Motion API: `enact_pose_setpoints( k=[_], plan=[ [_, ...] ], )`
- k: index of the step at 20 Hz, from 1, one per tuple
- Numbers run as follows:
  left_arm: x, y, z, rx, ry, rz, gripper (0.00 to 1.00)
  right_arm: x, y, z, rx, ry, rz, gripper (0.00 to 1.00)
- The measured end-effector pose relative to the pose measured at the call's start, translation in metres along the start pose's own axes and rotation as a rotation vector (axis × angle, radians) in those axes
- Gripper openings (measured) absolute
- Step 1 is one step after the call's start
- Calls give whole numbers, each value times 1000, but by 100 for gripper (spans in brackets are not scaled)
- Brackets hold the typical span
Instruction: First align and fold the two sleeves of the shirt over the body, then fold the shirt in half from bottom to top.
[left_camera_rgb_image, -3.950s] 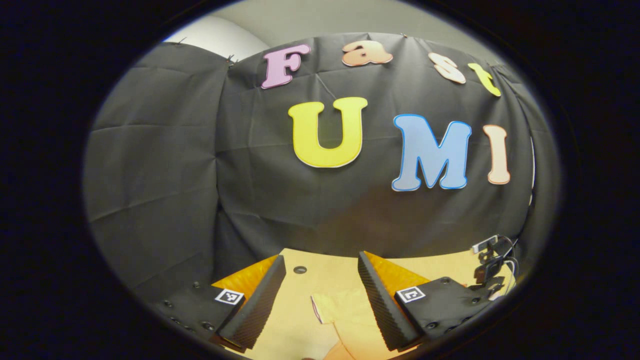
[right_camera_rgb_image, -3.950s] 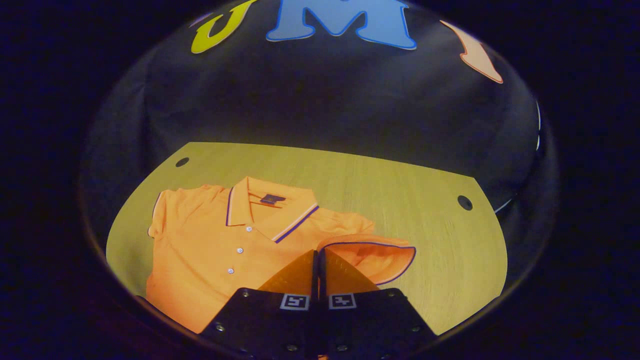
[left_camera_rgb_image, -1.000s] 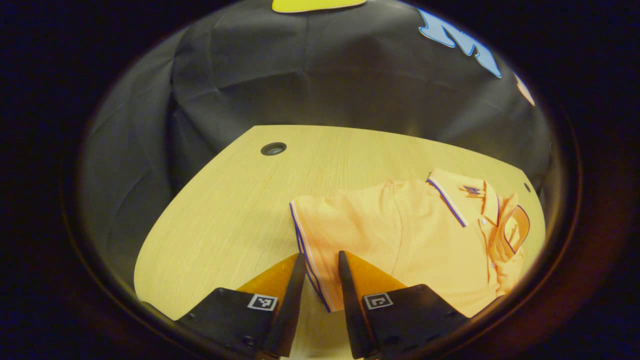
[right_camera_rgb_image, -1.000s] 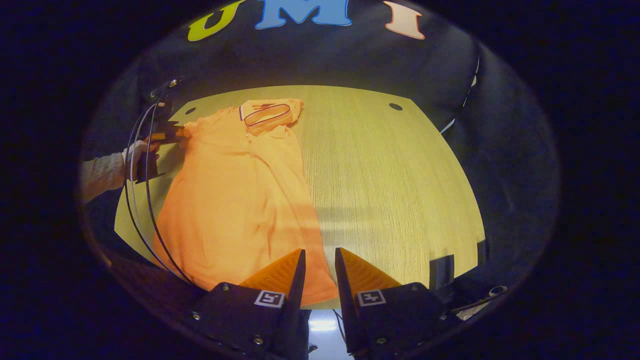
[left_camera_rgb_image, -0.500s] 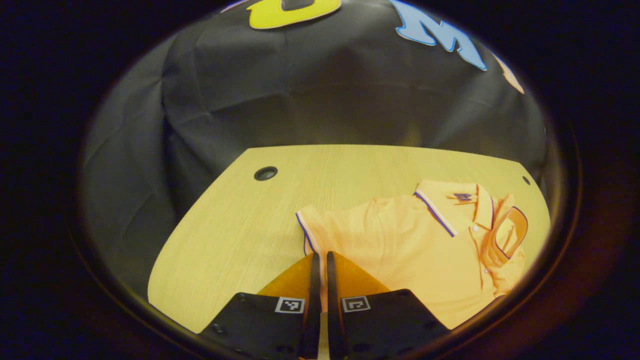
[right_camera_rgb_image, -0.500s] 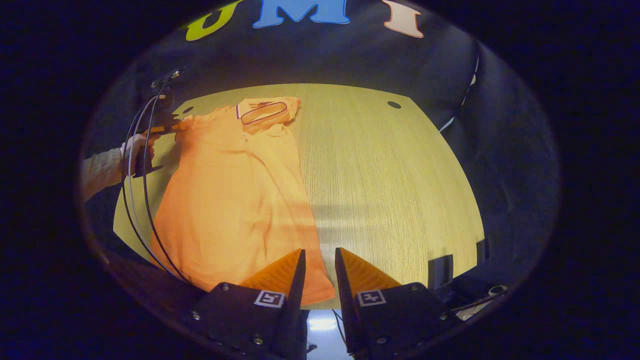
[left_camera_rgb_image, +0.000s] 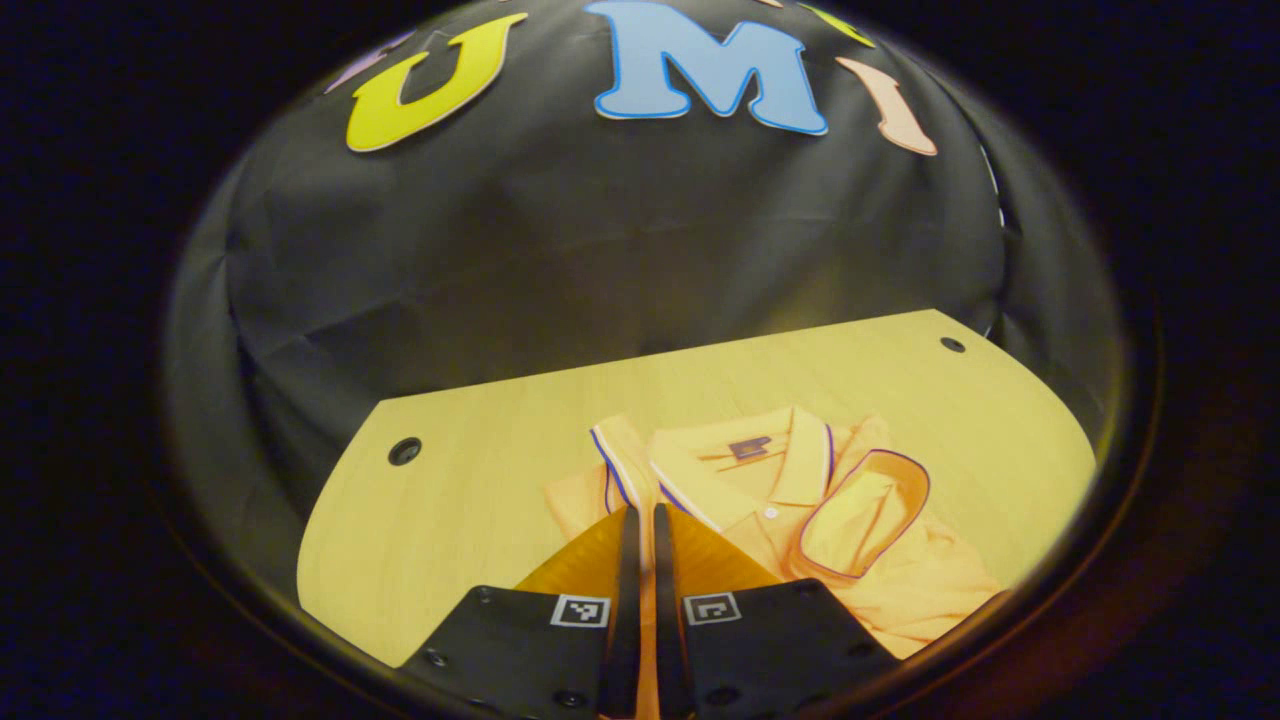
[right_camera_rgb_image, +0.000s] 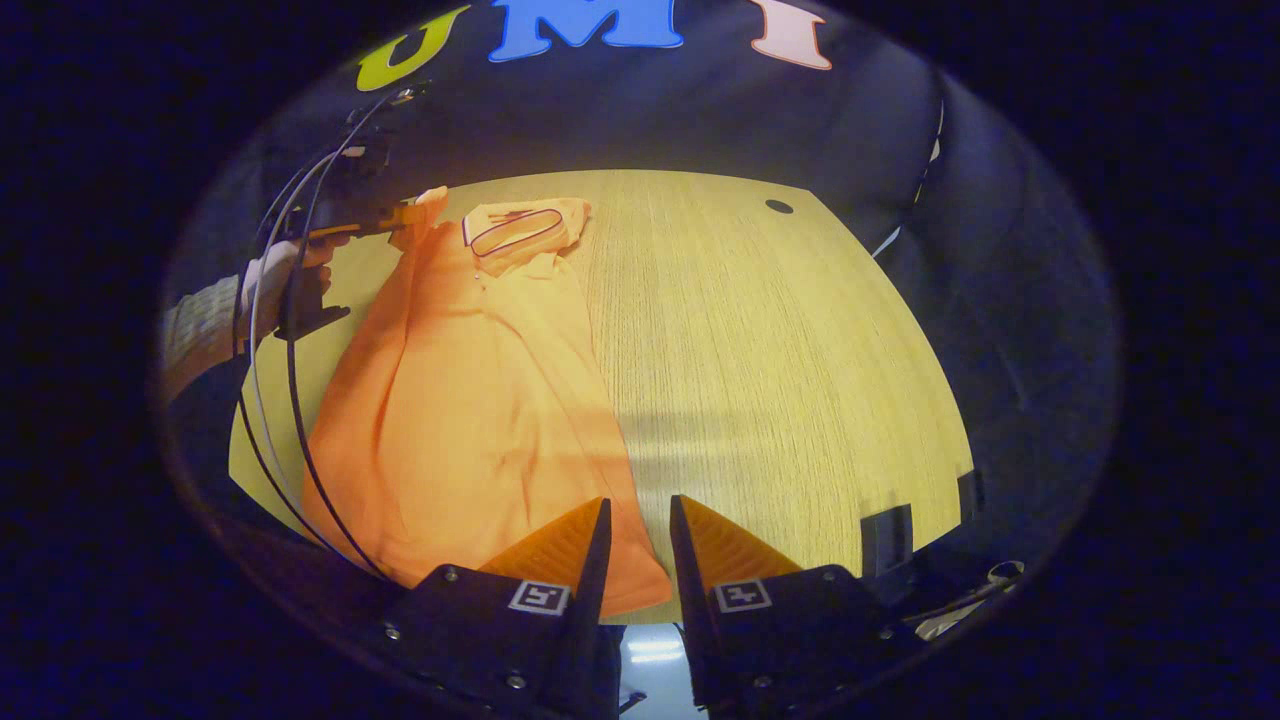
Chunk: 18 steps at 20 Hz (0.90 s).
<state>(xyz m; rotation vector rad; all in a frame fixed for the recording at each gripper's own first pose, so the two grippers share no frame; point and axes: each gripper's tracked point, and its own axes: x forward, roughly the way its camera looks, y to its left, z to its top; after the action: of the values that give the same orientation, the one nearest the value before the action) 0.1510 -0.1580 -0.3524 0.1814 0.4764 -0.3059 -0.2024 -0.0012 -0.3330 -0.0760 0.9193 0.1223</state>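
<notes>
An orange polo shirt (right_camera_rgb_image: 470, 400) lies face up on the wooden table (right_camera_rgb_image: 800, 350), collar at the far end. In the left gripper view its collar (left_camera_rgb_image: 750, 460) is just ahead, and the right sleeve (left_camera_rgb_image: 865, 510) lies folded over the chest. My left gripper (left_camera_rgb_image: 640, 515) is shut on the left sleeve (left_camera_rgb_image: 612, 465), holding it raised beside the collar. In the right gripper view that gripper (right_camera_rgb_image: 395, 215) appears far off in a person's hand (right_camera_rgb_image: 270, 275). My right gripper (right_camera_rgb_image: 636, 505) hovers open over the shirt's near right hem corner (right_camera_rgb_image: 630, 575).
Round holes sit in the tabletop (left_camera_rgb_image: 404, 450) (left_camera_rgb_image: 952, 345) (right_camera_rgb_image: 778, 206). Cables (right_camera_rgb_image: 290, 400) hang from the left gripper across the shirt's left side. Dark brackets (right_camera_rgb_image: 885, 535) stand at the table's front right edge. Bare wood lies right of the shirt.
The left gripper closed on the left sleeve, then lifted it and swung it in toward the collar. The right gripper has stayed open at the hem corner.
</notes>
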Motion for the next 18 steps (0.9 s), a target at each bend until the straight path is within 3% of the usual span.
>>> enact_pose_setpoints(
  k=[4, 5, 6, 7, 8, 9, 12, 14, 15, 16, 17, 18],
  plan=[
    [4, -31, -4, 43, 5, -58, 21, -1, -3, -1, 12, -7, -6, 38],
    [3, -31, -3, 46, 6, -58, 45, -1, -4, -3, 16, -9, -7, 38],
    [1, -32, -5, 43, 8, -64, 53, -1, -4, -3, 21, -8, -7, 38],
    [0, -28, -3, 42, 7, -53, 47, 0, -5, -3, 23, -8, -5, 38],
    [-3, -26, -7, 33, 11, -50, 63, 1, -5, -3, 23, -7, -3, 38],
    [-6, -21, -8, 24, 13, -48, 57, 3, -5, -3, 18, -6, 0, 38],
    [-30, -2, -18, 20, 8, -27, 57, 10, -2, 2, -7, -8, 18, 38],
    [-54, 9, -37, 21, 25, -24, 60, 17, 3, 5, -23, -6, 39, 38],
    [-66, 15, -47, 14, 38, -20, 72, 21, 5, 6, -31, -3, 51, 38],
    [-78, 20, -58, -1, 53, -18, 78, 24, 7, 7, -40, 0, 64, 38],
    [-92, 24, -69, -22, 69, -16, 76, 28, 9, 8, -53, 5, 73, 38],
    [-104, 29, -78, -39, 81, -6, 82, 34, 12, 8, -69, 12, 81, 38]
  ],
)
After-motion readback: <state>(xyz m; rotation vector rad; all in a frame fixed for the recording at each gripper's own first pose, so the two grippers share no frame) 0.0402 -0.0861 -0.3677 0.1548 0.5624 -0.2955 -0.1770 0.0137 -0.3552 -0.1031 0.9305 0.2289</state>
